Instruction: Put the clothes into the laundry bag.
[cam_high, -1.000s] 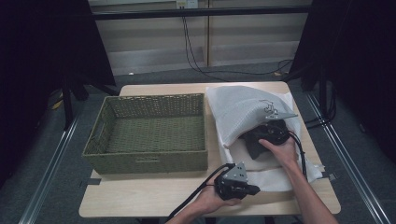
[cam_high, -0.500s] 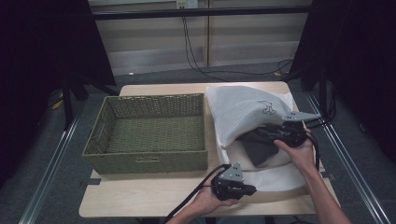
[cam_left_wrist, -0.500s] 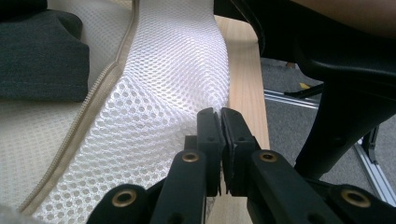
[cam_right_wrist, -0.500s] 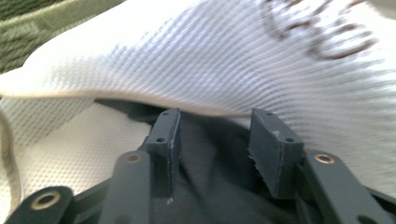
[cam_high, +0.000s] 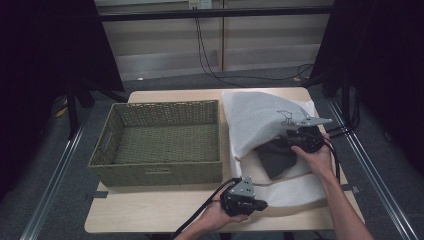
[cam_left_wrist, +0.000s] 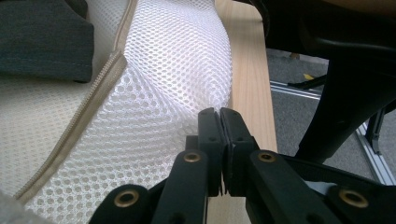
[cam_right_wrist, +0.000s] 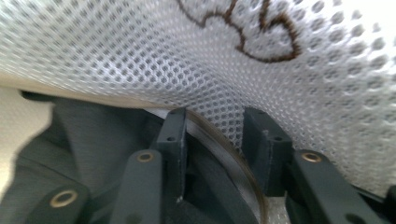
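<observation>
A white mesh bag (cam_high: 260, 120) lies on the right half of the table, and a dark grey garment (cam_high: 277, 160) shows in its mouth. My left gripper (cam_high: 262, 204) rests near the table's front edge, shut on the bag's lower layer (cam_left_wrist: 154, 93); in the left gripper view its jaws (cam_left_wrist: 219, 114) are pressed together. My right gripper (cam_high: 290, 142) is at the bag's mouth. Its jaws (cam_right_wrist: 217, 121) have just been closing, with the bag's trimmed upper edge (cam_right_wrist: 140, 46) between them and a gap still showing. The garment (cam_right_wrist: 84, 140) lies below that edge.
A green woven basket (cam_high: 155, 172) stands empty on the left half of the wooden table (cam_high: 150, 210). Cables trail from both grippers off the front and right edges. Dark stands and metal rails flank the table.
My right hand has shifted a little to the right along the bag's mouth, uncovering more of the dark garment. The left hand has kept still.
</observation>
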